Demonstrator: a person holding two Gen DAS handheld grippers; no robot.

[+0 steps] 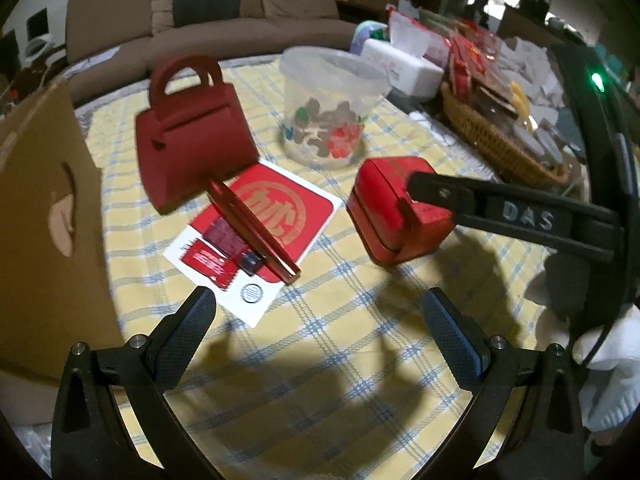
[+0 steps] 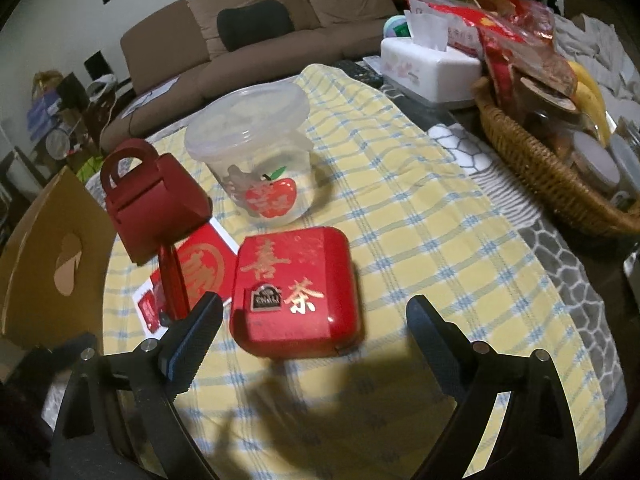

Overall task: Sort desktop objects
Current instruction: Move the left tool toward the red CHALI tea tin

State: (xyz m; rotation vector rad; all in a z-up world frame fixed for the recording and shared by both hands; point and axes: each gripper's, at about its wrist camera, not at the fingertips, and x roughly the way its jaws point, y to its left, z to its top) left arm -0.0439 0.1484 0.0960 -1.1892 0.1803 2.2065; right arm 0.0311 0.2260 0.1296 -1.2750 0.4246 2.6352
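While both my claws hung over the yellow checked tablecloth (image 2: 420,216), my left gripper (image 1: 318,312) stood wide apart with nothing between its fingers, only bare cloth. My right gripper (image 2: 314,320) was wide too, its fingers either side of the red tea tin (image 2: 296,292), which lay at the claw's 12 o'clock, just past the fingertips; from the right wrist view I could not tell if either pad touched it. In the left wrist view one right-claw finger (image 1: 440,194) sat across the tin's (image 1: 396,212) near corner at about 2 o'clock from my left claw, contact unclear. Tin lay flat on the cloth, gold characters on its lid. Red handbag-shaped gift box (image 1: 192,136) stood tilted at 11 o'clock of the left claw, blurred. Just below it a slim red case (image 1: 256,232) lay slanted across a red-and-white card (image 1: 280,208), with small red packets (image 1: 212,260) beside it on the same card, at the left claw's 11 to 12 o'clock. Clear plastic tub (image 2: 252,152) with an apple print and a lid on top stood upright at 12 o'clock beyond the tin, apart from it. Cardboard box (image 1: 44,208) flank at 9 o'clock of the left claw. Wicker basket (image 2: 532,168) full of packets at 2 o'clock of the right claw, white tissue box (image 2: 428,72) behind it at 1 o'clock. Brown sofa (image 2: 256,36) far back.
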